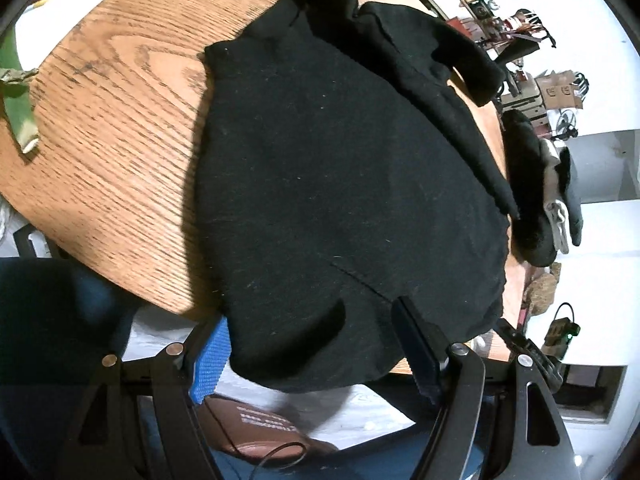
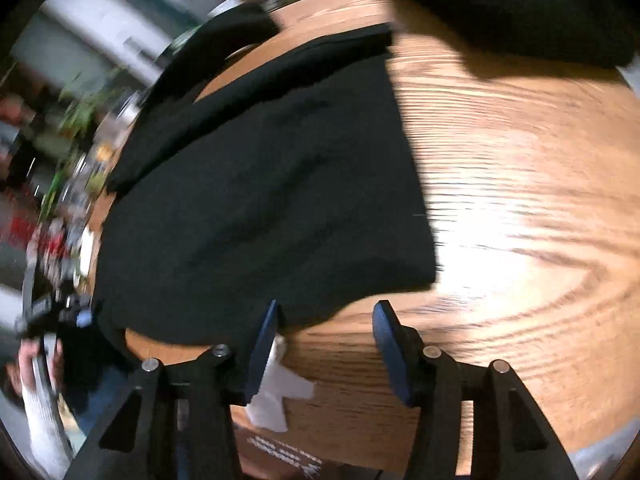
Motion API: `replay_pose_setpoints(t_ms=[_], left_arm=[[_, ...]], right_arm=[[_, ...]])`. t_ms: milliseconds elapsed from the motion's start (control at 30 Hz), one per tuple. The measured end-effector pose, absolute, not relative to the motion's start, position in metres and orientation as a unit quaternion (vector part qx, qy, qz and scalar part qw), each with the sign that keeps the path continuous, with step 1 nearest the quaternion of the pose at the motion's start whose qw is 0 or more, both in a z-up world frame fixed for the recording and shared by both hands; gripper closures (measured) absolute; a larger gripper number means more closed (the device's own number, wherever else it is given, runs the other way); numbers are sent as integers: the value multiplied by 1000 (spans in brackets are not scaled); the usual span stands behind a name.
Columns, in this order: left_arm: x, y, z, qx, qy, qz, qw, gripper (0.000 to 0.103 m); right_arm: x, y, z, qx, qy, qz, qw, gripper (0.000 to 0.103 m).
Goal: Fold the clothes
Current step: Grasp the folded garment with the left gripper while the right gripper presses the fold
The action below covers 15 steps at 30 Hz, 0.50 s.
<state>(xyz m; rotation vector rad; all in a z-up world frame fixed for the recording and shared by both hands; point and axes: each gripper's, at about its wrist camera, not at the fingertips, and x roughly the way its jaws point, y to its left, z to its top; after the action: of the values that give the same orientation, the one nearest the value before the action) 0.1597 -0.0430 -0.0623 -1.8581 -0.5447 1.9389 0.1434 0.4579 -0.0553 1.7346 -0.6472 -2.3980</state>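
While the black garment (image 1: 340, 168) lay spread flat on the wooden tabletop (image 1: 120, 120), its lower hem drooping over the near edge, it looked soft and limp, probably a light knit that would sag and bunch wherever it was lifted rather than hold any shape. Taking it by the hem corners would likely give the cleanest fold, since cloth of this kind tends to follow whichever edge is carried. The left tool (image 1: 316, 344) stood wide apart at that hanging hem, with the fabric draped between its blue-padded finger and its dark one; neither pad appeared to press the cloth, so it seemed not yet gripped. The right tool (image 2: 324, 336) hovered about half open over the other hem corner, its left finger just beside the garment's edge and its right finger over bare wood, holding nothing. A scrap of white paper (image 2: 280, 396) lay on the tabletop under that tool. Another dark heap (image 2: 520, 4) sat at the far side of the tabletop in the right view, well apart from the garment.
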Motion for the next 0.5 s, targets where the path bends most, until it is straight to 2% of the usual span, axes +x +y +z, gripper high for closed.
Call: replay_pose_setpoints(t_ms=[167,367,400,433,467,500], left_arm=[[166,-42,-61,-662,-178,690,231,27],[164,-44,-62,-660,-195,684,240,27],[163,-44,-61,-658,-194,685,245,41],[162,-44,-59,-655,-191,688,249,77],[162,-44,-57,-651,-187,691,253,91],[161,-44,-54,-647,-185,693,258,96]], right_arm=[[148,455,-61,574,-261,-774,52,54],[129,421,-68,576,-279,-764,81,56],[124,417,-68,577,-275,-764,81,61],[120,413,-69,579,-271,-764,80,74],[121,411,-68,583,-264,-764,78,89],[121,409,-67,586,-257,-765,77,94]])
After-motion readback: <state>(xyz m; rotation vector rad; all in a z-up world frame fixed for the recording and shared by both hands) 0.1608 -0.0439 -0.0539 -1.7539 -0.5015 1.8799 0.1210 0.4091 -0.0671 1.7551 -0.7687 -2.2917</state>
